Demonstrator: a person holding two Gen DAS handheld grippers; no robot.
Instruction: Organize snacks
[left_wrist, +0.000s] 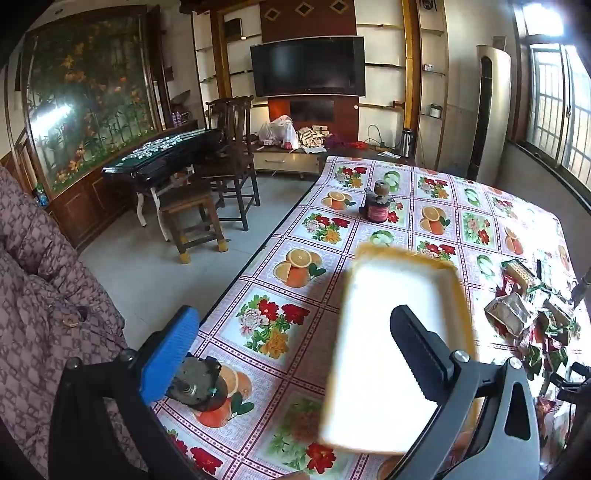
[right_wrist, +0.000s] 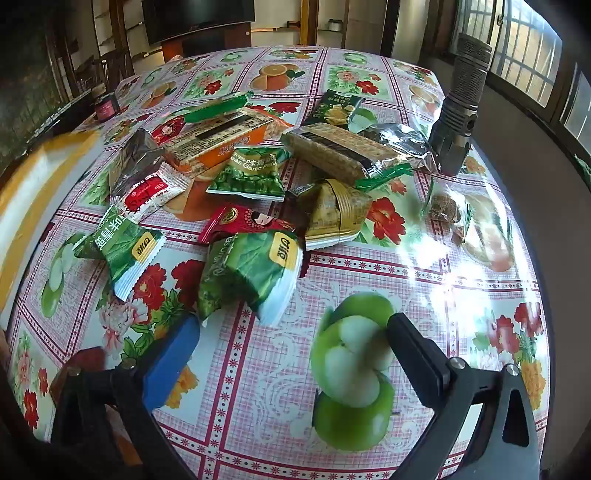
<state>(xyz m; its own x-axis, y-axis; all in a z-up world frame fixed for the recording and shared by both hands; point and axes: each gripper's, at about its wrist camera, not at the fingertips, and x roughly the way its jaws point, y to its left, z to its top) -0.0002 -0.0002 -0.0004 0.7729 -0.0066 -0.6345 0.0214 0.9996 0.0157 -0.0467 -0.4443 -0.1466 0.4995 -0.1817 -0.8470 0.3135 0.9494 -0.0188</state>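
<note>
A white tray with a yellow rim (left_wrist: 373, 295) lies blurred on the flowered tablecloth (left_wrist: 295, 229). My left gripper (left_wrist: 293, 317) hangs open just above it, its black finger (left_wrist: 417, 350) over the tray's near part and its blue finger (left_wrist: 170, 354) far off to the left. The tray's edge also shows at the left (right_wrist: 33, 192). A pile of snack packets (left_wrist: 517, 314) lies right of the tray. My right gripper (right_wrist: 291, 325) stands open over bare cloth, nothing between its fingers. Just ahead of it lies a green packet (right_wrist: 251, 273), with a second green packet (right_wrist: 122, 251), a red packet (right_wrist: 240, 221) and an orange box (right_wrist: 221, 144) beyond.
A metal flashlight (right_wrist: 461, 92) stands upright at the pile's far right. A dark red jar (left_wrist: 378, 206) sits further along the table. A small grey motor-like part (left_wrist: 199, 384) lies near the table's left edge. Quilted patterned fabric (left_wrist: 44, 277) fills the left; wooden chairs (left_wrist: 229, 166) stand on the floor beyond.
</note>
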